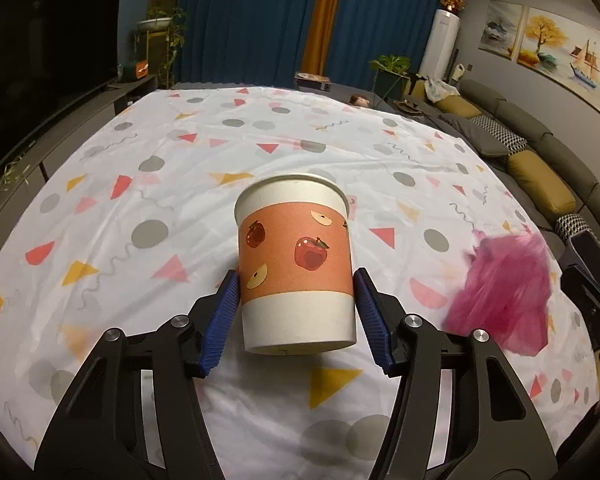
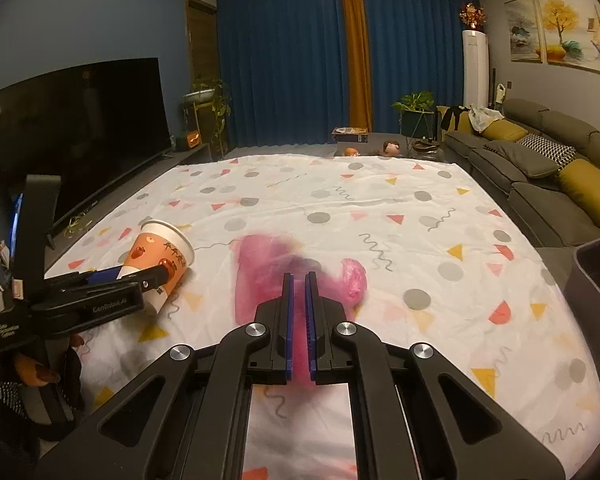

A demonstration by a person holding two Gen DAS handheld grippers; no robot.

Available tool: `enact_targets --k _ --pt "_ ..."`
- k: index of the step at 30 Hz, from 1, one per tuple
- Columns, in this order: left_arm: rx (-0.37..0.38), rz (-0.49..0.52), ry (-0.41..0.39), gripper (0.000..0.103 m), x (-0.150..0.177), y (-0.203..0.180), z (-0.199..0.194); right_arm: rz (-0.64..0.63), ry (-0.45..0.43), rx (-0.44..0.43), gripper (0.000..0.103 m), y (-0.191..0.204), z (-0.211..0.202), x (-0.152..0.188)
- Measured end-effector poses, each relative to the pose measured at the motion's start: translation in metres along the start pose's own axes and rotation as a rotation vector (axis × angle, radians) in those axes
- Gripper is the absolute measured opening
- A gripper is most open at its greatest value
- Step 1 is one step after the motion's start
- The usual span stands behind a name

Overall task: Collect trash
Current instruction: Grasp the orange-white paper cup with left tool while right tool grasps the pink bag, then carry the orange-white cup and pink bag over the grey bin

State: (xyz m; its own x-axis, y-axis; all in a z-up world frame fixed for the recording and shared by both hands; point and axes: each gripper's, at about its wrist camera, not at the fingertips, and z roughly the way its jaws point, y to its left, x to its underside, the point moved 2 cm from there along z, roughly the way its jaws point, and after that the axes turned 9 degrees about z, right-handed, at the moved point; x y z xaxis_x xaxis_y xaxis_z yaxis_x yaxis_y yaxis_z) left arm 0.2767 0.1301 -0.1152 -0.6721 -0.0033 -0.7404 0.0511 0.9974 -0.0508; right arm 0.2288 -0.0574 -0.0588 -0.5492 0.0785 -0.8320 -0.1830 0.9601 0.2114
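A paper cup (image 1: 296, 256) with an orange apple-print band sits between the blue pads of my left gripper (image 1: 296, 278), which press on both its sides. In the right wrist view the cup (image 2: 160, 252) is tilted and raised off the sheet in the left gripper (image 2: 140, 276). A crumpled pink plastic bag (image 2: 260, 272) is pinched between the nearly closed pads of my right gripper (image 2: 299, 276). It hangs blurred above the sheet. The same bag (image 1: 504, 292) shows at the right of the left wrist view.
A white sheet (image 2: 380, 216) with coloured triangles and grey dots covers the floor. A dark bin (image 2: 596, 272) stands at the right edge, a grey sofa (image 2: 540, 176) behind it. A television (image 2: 80, 132) is on the left. A hand (image 2: 32, 372) grips the left tool.
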Motion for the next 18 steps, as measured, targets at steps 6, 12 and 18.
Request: enact_targets --k 6,12,18 --pt "0.013 0.021 -0.038 0.056 -0.002 -0.013 -0.016 0.014 -0.008 0.005 0.005 -0.009 -0.01 0.0" --pt "-0.001 -0.007 -0.075 0.056 0.0 -0.008 -0.037 0.024 0.001 -0.027 0.026 -0.008 -0.015 0.002" --pt "-0.042 -0.043 -0.102 0.056 0.0 0.007 -0.05 0.022 0.025 -0.032 0.066 0.002 -0.001 0.003"
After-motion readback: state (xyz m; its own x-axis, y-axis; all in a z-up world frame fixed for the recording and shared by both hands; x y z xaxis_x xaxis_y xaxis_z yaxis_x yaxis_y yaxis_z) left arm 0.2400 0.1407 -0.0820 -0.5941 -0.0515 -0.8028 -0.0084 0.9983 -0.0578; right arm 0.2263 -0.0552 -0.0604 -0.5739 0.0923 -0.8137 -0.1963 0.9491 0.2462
